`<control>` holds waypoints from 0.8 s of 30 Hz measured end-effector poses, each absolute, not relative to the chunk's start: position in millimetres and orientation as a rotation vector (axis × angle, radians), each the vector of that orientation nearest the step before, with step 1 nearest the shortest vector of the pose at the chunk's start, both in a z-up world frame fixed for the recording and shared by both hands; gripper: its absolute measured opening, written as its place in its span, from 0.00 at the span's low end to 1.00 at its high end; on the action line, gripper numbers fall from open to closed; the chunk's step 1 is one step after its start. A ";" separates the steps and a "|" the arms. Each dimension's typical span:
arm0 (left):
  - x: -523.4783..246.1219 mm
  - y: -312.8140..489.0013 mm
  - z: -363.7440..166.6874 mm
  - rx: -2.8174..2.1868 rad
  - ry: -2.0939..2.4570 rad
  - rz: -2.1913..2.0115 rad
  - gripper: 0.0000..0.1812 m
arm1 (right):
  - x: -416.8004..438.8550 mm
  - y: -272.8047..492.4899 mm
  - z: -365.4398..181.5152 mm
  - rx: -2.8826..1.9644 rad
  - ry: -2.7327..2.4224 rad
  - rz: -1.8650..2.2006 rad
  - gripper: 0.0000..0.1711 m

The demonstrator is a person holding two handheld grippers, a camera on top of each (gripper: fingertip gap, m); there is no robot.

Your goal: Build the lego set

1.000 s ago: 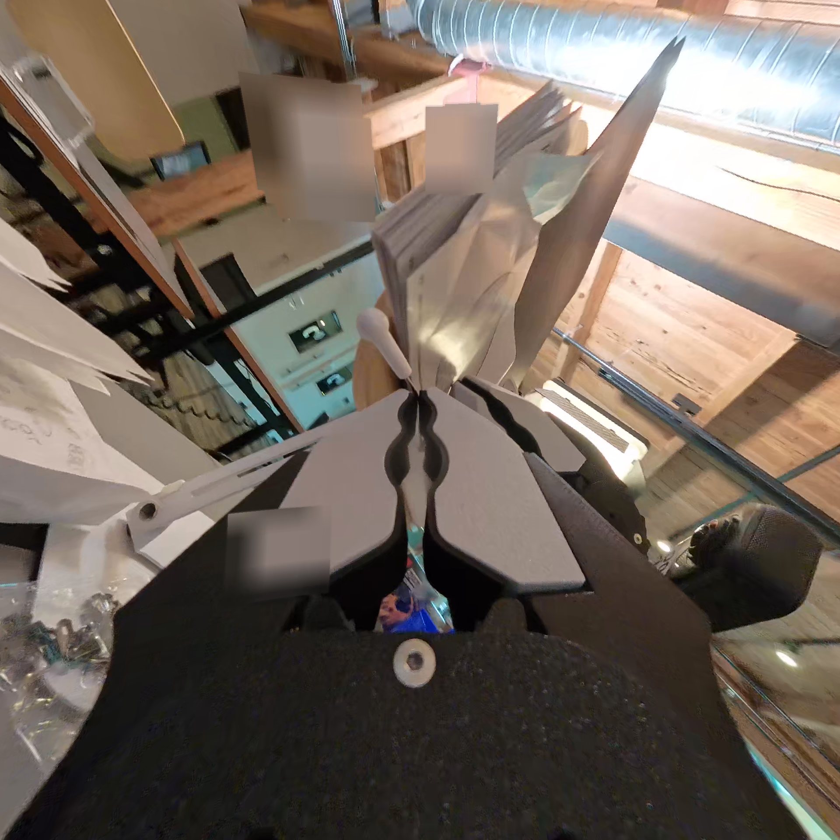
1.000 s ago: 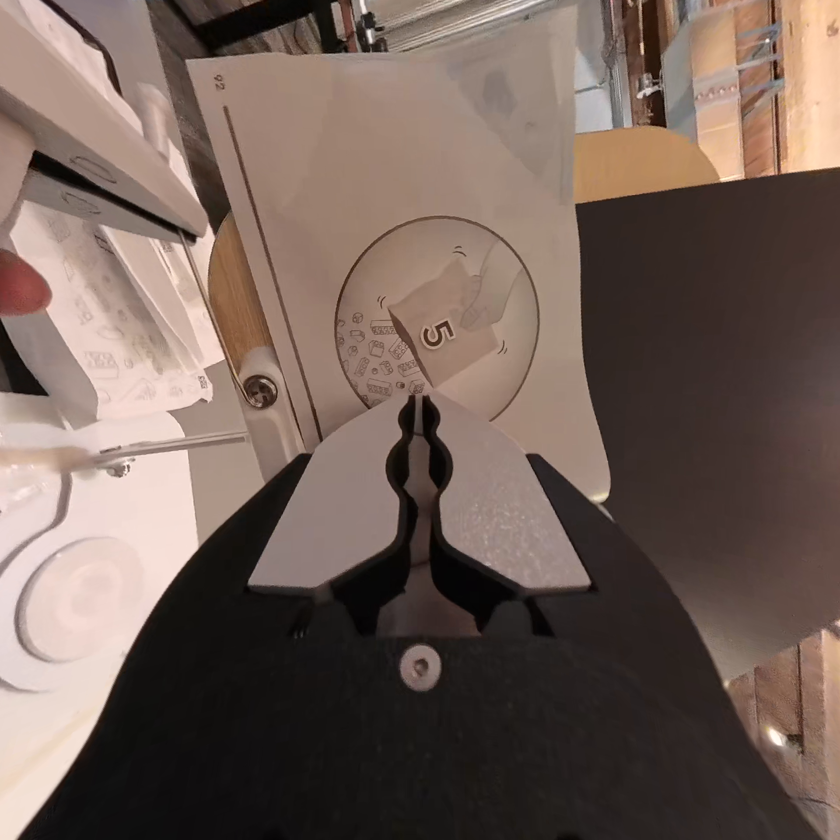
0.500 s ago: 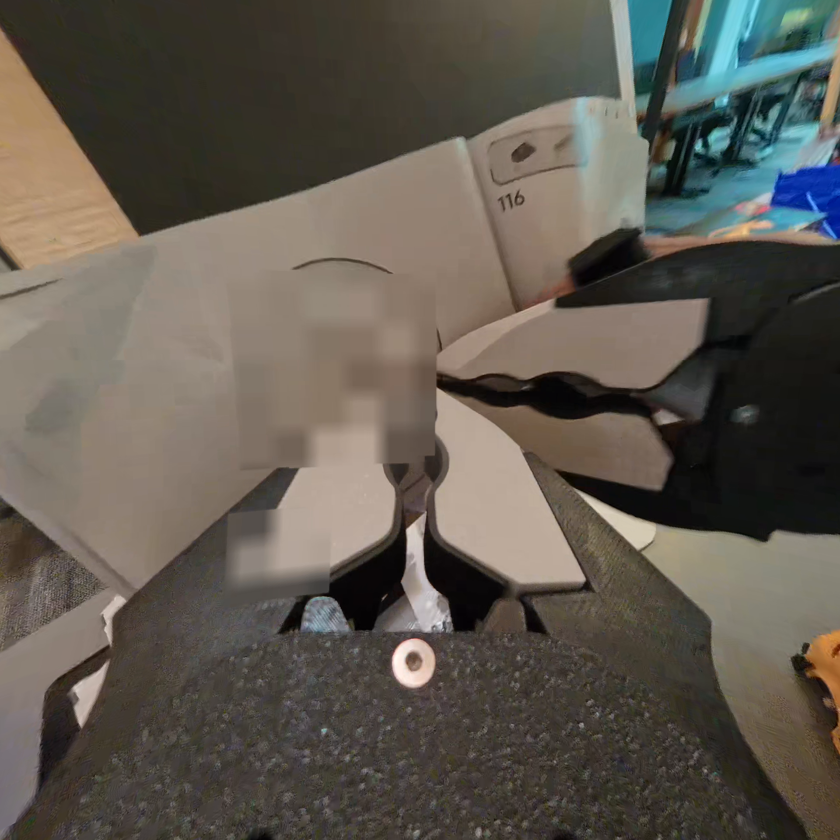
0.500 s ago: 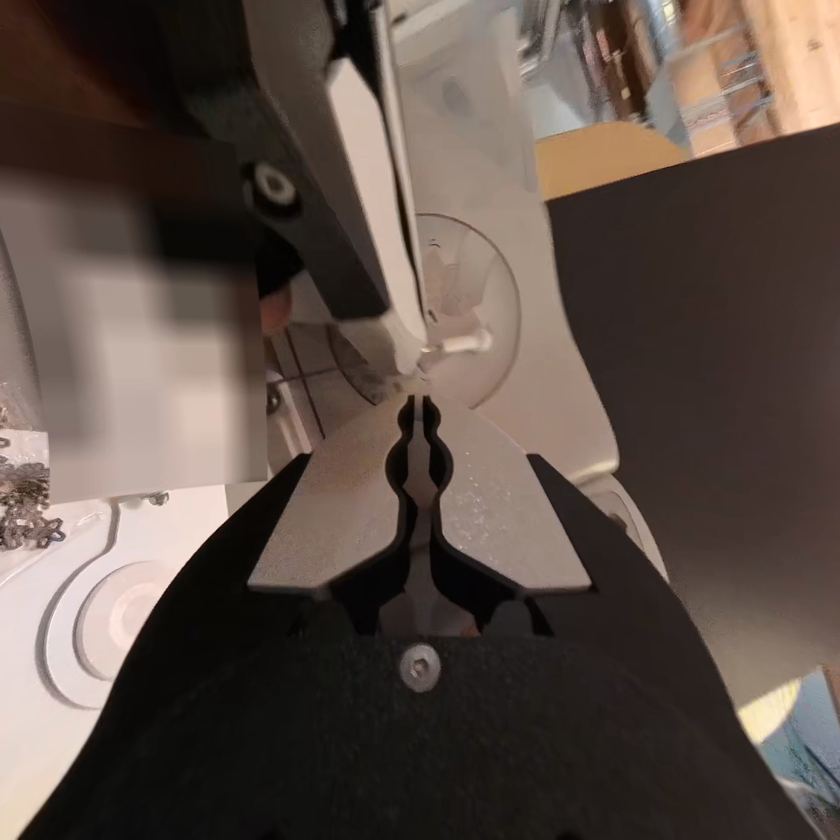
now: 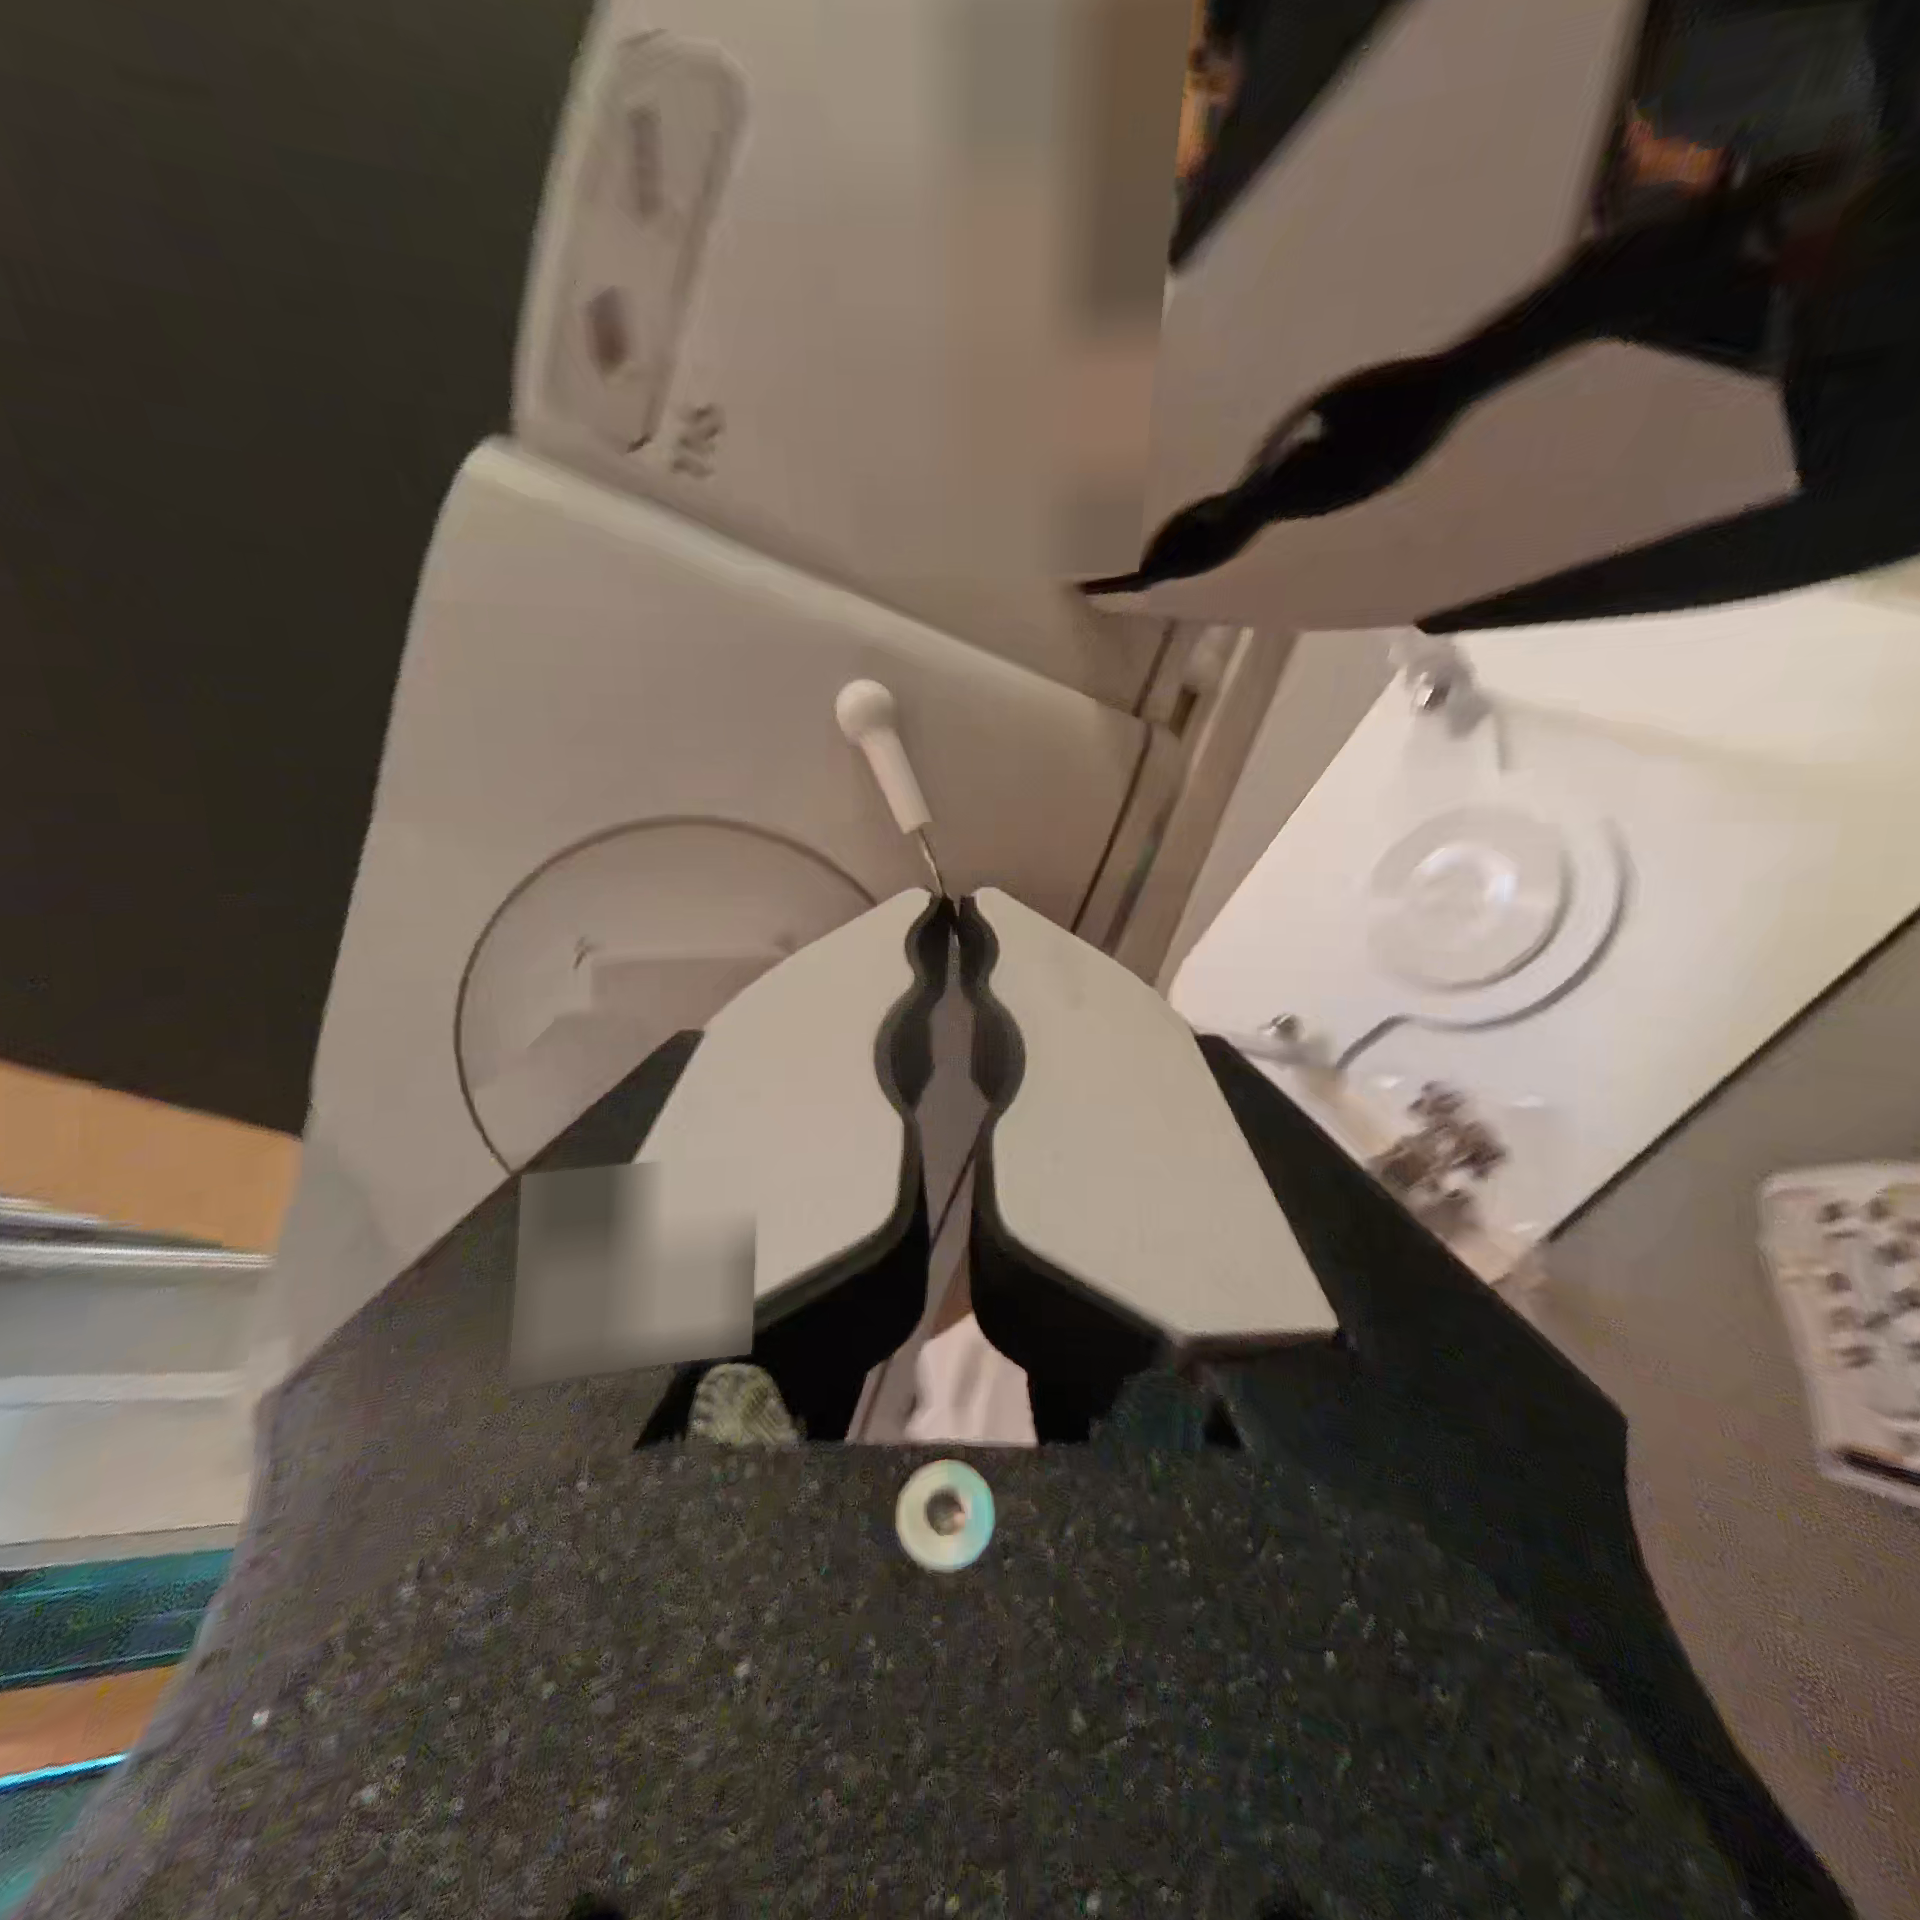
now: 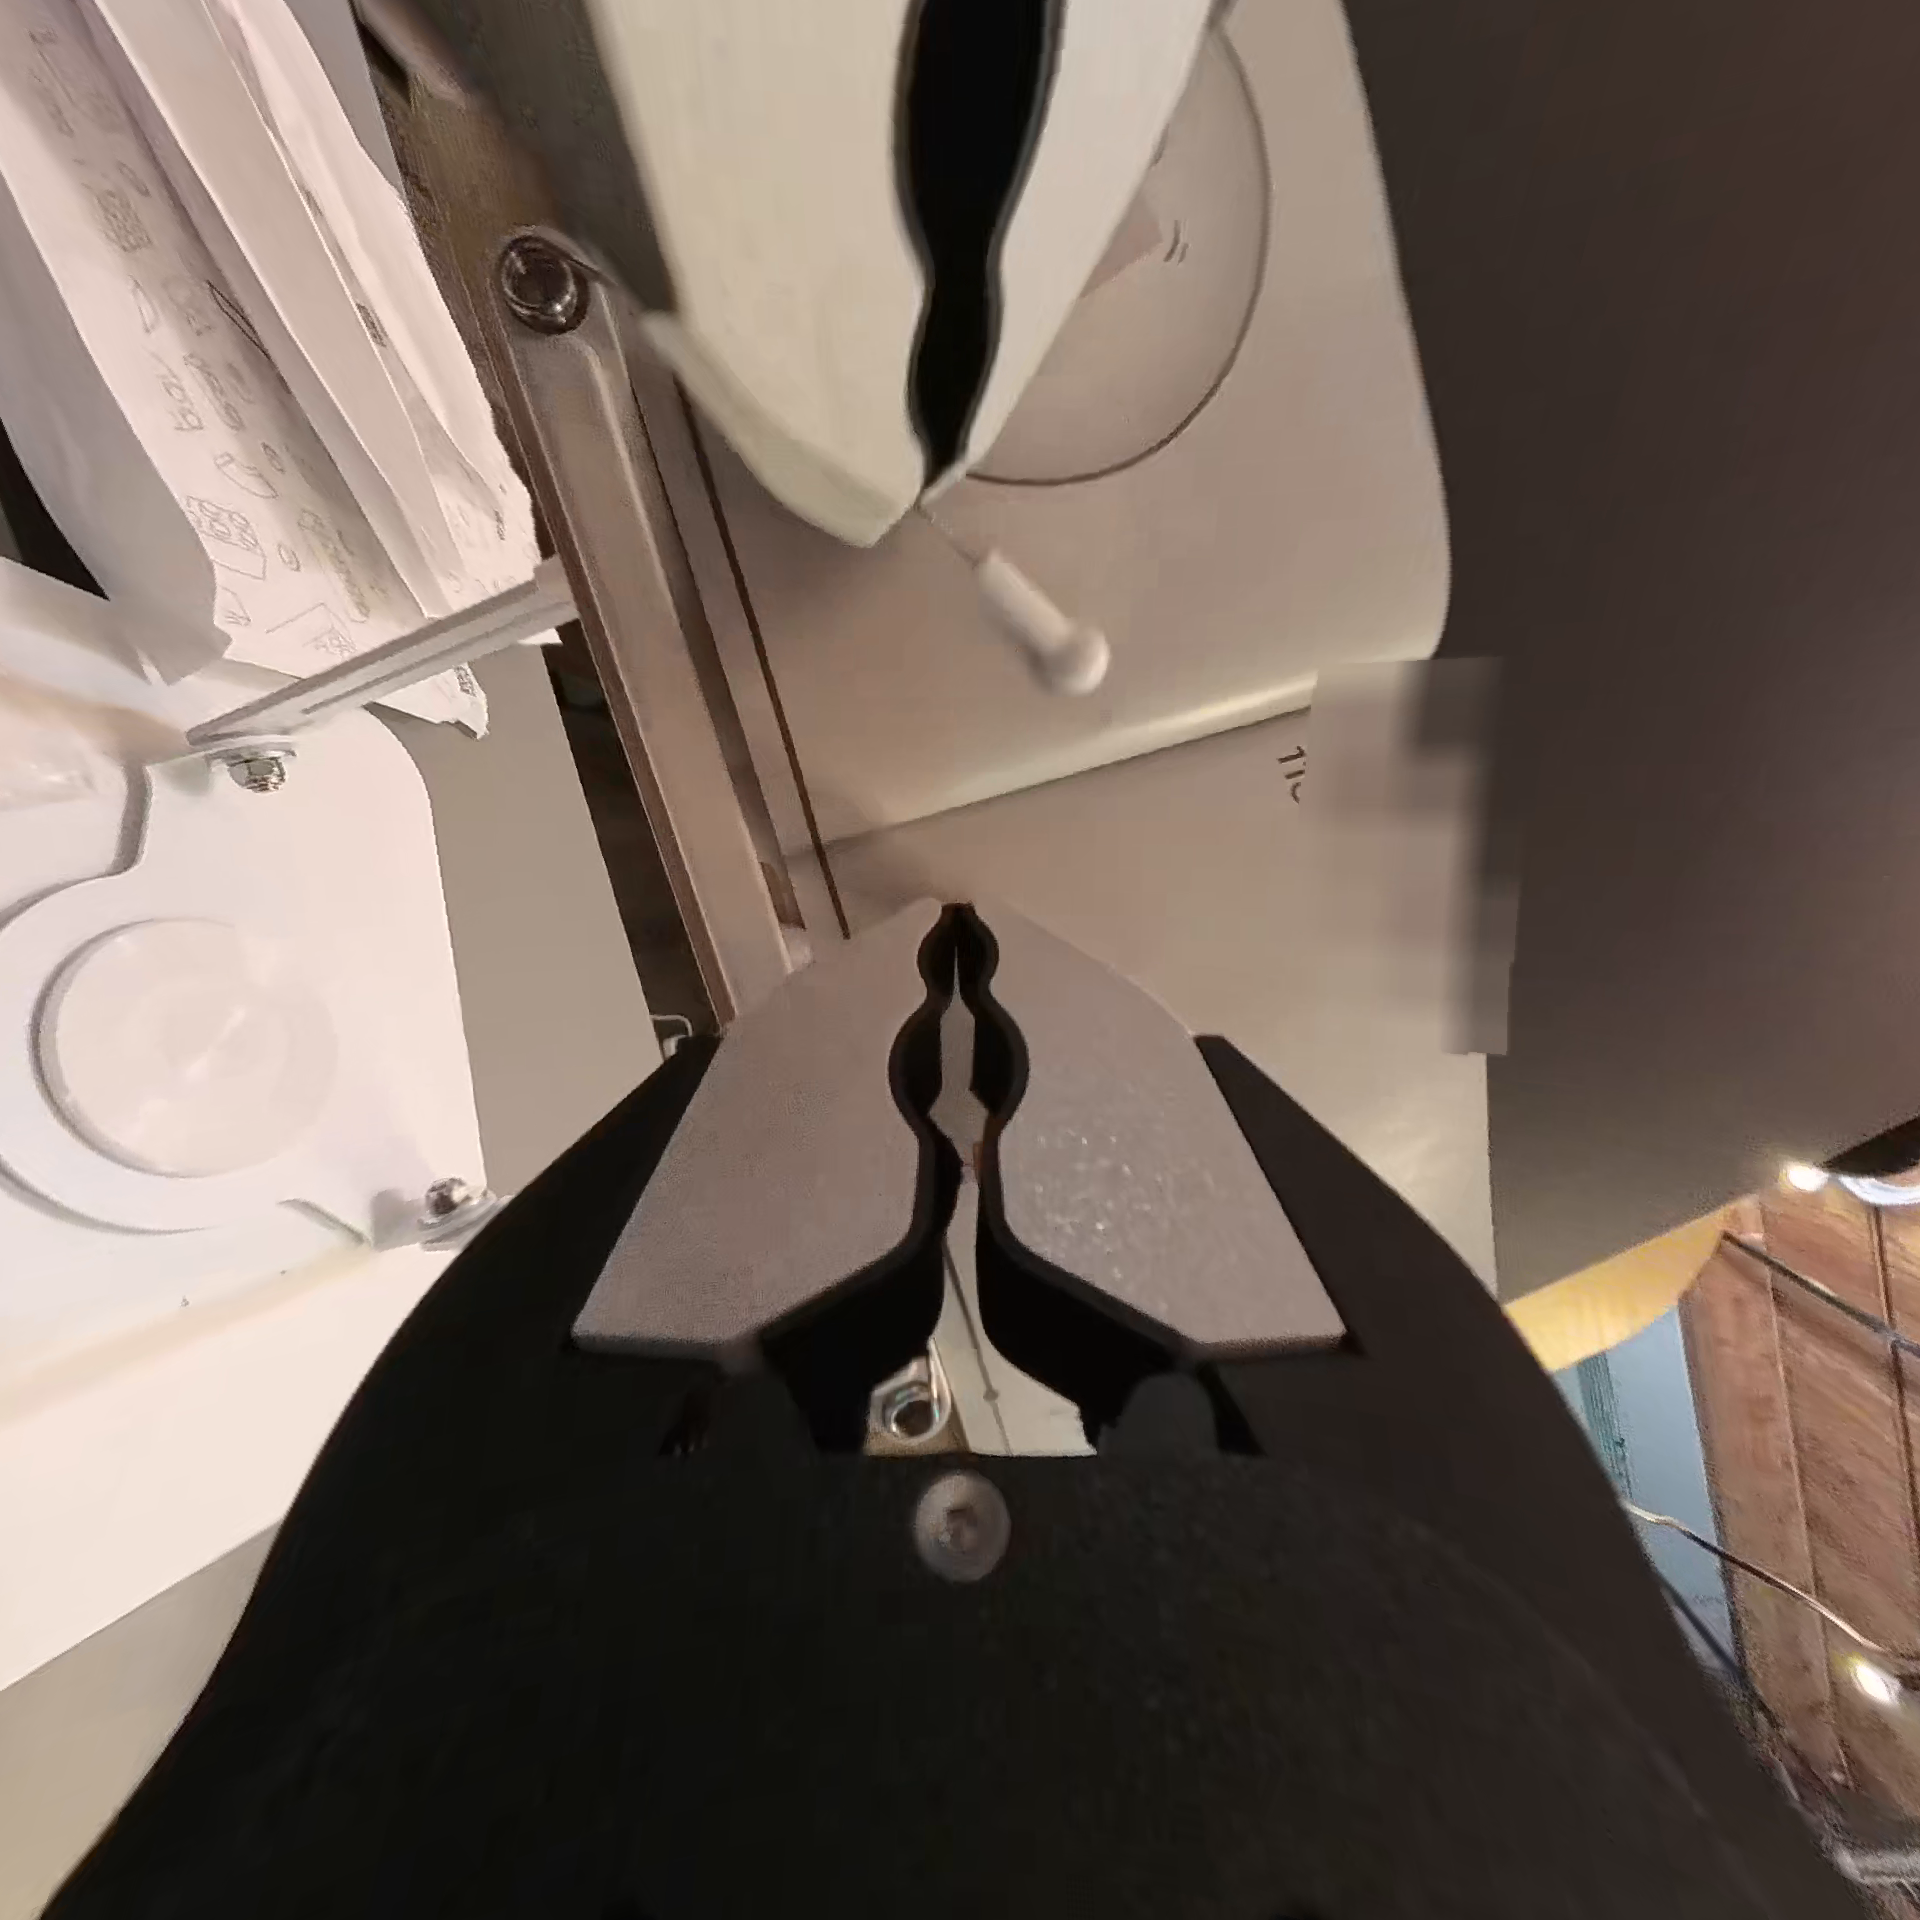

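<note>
The open instruction booklet (image 5: 727, 727) rests on a white book stand (image 5: 1299, 1039). My left gripper (image 5: 951, 906) is shut on the thin wire of the stand's white-tipped page-holder pin (image 5: 878, 753), which lies over a page with a large printed circle. My right gripper (image 6: 956, 914) is shut on the edge of a booklet page (image 6: 1143, 862) that bends toward it. The right gripper also shows at the upper right of the left wrist view (image 5: 1117, 587), touching the page's edge. The left gripper (image 6: 935, 483) and pin (image 6: 1039, 634) show at the top of the right wrist view.
The stand's white base (image 6: 187, 1049) and metal arm (image 6: 644, 623) sit left of the booklet. Loose printed sheets (image 6: 260, 364) hang at the far left. A clear bag of small parts (image 5: 1444, 1143) and another printed sheet (image 5: 1849, 1340) lie to the right. A dark panel (image 6: 1662, 416) stands behind. My hands' fingertips stand some 6 centimeters from each other.
The left gripper swung from pointing up at the ceiling down onto the booklet, still holding the pin. The right gripper's page folded over, and both grippers now work close together.
</note>
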State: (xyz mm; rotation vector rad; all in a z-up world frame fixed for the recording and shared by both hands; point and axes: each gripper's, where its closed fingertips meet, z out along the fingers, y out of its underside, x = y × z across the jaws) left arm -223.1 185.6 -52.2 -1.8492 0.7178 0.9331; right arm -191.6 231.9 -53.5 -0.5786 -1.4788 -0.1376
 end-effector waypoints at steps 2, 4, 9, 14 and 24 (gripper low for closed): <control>-218.6 188.3 -58.0 -1.828 0.837 1.026 0.01 | -194.3 231.6 -55.1 -0.571 -1.476 -0.151 0.00; -216.9 189.2 -61.5 -1.819 0.900 1.054 0.01 | -195.2 229.6 -56.8 -0.535 -1.471 -0.184 0.00; -216.8 186.9 -59.8 -1.798 0.975 1.099 0.01 | -200.2 211.7 -61.9 -0.446 -1.506 -0.126 0.00; -217.3 184.0 -55.8 -1.790 0.898 0.962 0.01 | -212.7 200.5 -58.8 -0.374 -1.594 -0.135 0.00; -220.4 191.6 -64.0 -1.938 0.996 0.964 0.01 | -207.5 217.5 -63.1 -0.430 -1.591 -0.218 0.00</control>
